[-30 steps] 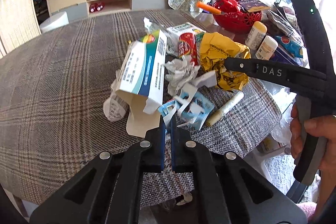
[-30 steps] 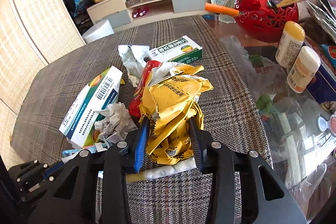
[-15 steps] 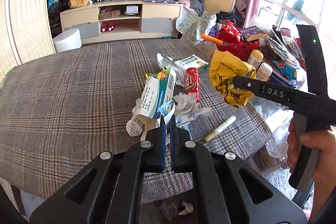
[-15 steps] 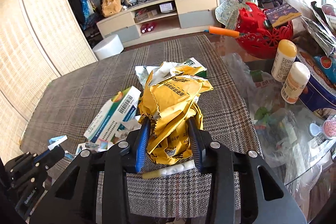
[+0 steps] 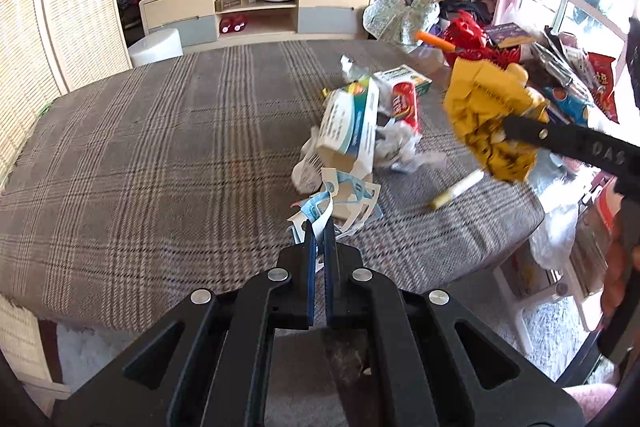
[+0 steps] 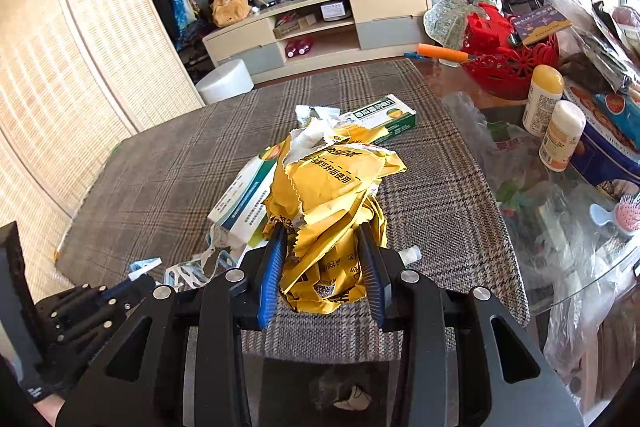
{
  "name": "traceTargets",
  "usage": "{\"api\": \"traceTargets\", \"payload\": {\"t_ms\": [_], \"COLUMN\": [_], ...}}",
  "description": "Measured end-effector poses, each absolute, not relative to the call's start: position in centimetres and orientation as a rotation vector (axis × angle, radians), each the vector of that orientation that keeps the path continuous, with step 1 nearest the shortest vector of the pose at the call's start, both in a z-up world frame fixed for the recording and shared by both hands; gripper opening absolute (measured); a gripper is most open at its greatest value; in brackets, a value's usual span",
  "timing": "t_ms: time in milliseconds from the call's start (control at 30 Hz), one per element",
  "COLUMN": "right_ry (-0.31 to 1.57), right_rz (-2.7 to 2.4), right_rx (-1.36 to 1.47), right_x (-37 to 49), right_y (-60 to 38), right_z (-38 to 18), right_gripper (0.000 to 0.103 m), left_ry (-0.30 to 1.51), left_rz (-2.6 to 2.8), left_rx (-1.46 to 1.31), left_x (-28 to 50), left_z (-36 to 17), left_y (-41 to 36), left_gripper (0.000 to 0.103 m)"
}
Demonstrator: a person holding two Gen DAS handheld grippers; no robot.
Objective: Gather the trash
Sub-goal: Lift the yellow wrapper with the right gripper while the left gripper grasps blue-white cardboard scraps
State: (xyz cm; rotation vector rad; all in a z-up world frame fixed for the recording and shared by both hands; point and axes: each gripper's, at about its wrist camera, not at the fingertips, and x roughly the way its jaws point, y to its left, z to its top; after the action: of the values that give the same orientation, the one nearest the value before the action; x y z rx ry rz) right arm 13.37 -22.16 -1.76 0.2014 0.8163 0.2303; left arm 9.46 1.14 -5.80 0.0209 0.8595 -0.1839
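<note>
Left claw is clenched on a blue-and-white card scrap, pads nearly touching with the thin card pinched between them; the scrap's free end hangs just above the cloth. Your right claw is grasping a crumpled yellow wrapper, jaws partway apart with the wad squeezed between the blue pads. In the left view that wrapper sits clear of the table, held up at the right claw's tip.

Trash on the cloth, from the left view:
- white-and-teal box, open end toward you, lying on its side mid-pile
- red packet just beyond the box, touching the crumpled paper
- green-and-white box behind the red packet
- more blue-and-white card pieces just in front of the teal box
- white stick lying alone near the table's right edge, apart from the pile

Off the cloth on the glass side, in the right view: red basket and two white bottles standing upright beside each other.

Your hand is on the right handle at the frame edge, blurred.
</note>
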Motion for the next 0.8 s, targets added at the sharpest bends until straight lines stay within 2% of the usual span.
{"api": "traceTargets", "payload": {"t_ms": [433,800], "right_ry": [0.81,0.829], "right_rz": [0.257,0.257], "right_rx": [0.182,0.207], "right_x": [8.3,4.7], "right_y": [-21.8,-23.1], "right_z": [-1.7,-3.5], "right_gripper": [0.037,0.037], "left_ry": [0.961,0.887], "left_rz": [-0.221,-0.322], "left_rx": [-0.009,-0.018], "left_x": [4.4,0.8], "left_z": [-9.6,-8.8], "left_y": [1.1,-2.0], "left_gripper": [0.002,0.002]}}
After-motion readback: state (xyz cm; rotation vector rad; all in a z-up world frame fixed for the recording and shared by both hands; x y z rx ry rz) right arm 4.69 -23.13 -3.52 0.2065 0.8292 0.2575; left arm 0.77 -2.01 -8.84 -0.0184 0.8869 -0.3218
